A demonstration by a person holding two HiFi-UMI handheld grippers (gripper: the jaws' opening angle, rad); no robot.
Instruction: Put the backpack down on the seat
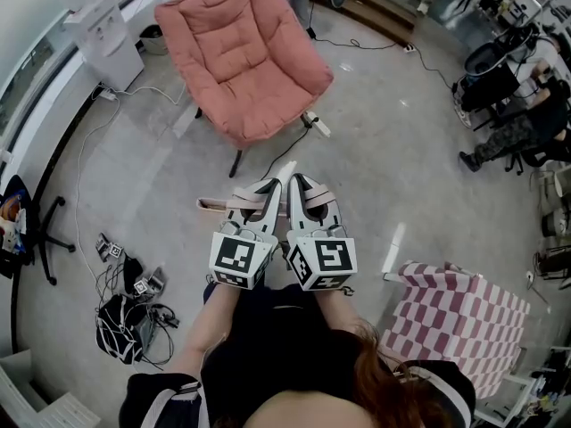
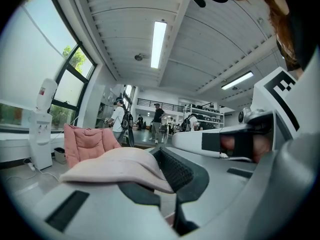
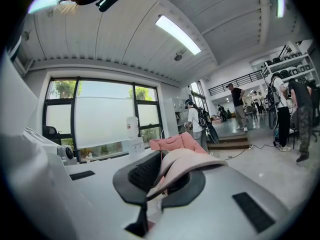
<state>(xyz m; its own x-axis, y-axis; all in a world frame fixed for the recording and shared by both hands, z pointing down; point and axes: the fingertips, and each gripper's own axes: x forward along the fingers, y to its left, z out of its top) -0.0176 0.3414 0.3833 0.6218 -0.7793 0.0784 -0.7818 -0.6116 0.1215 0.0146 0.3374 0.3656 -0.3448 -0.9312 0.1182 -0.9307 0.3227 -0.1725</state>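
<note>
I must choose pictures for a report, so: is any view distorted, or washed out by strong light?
Head view: strong fisheye, the floor curves around the pink chair. Left gripper view: round dark border, the window glares flat white. Right gripper view: same border, window very bright, ceiling lamp glares.

Grey polished floor (image 1: pixel 393 176) w/ glare streaks. Water dispenser (image 1: pixel 107 38) upper left by white wall. Black swivel chair (image 1: pixel 20 230) at left edge, cable tangle (image 1: pixel 134 315) lower left. Pink-white checked armchair (image 1: pixel 459 319) lower right. Big windows (image 3: pixel 100 121). Ribbed white ceiling (image 2: pixel 120 29) w/ strip lights (image 2: pixel 158 44).
</note>
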